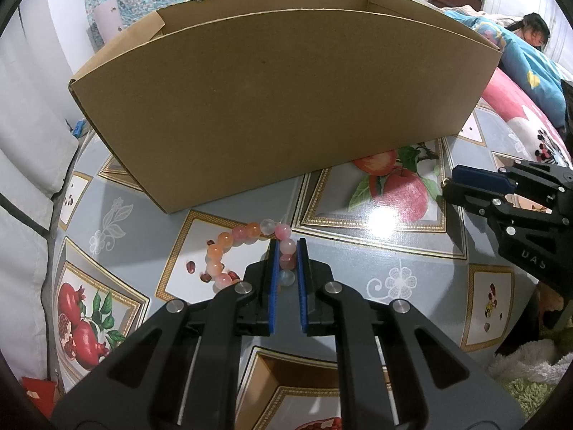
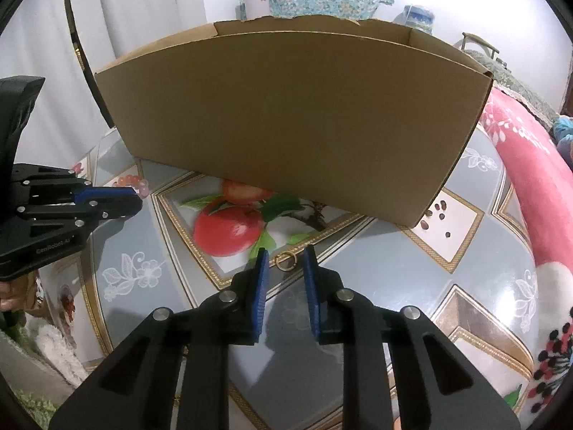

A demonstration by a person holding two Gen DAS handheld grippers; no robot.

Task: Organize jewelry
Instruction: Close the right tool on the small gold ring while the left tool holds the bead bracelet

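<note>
Bench under a glossy grey oilcloth printed with apples, pomegranates and gold-edged squares. On it, toward the back, an open brown cardboard box, long side facing both cameras, inside hidden from here. Beyond the right edge of the bench, a pink flowered blanket.

Left tongs angled down at the bench, blue pads clenched on a beaded bracelet of orange, pink and milky beads: a few beads pinched between the pads, the rest of the loop curving off to the left and lying on the oilcloth just in front of the box.

Right tongs also tilted down, in front of the box's right half, near the printed apple. Small gold ring flat on the oilcloth between the fingertips, a gap showing on either side, pads not touching it; so released, nothing grasped. Well apart from the bracelet.
</note>
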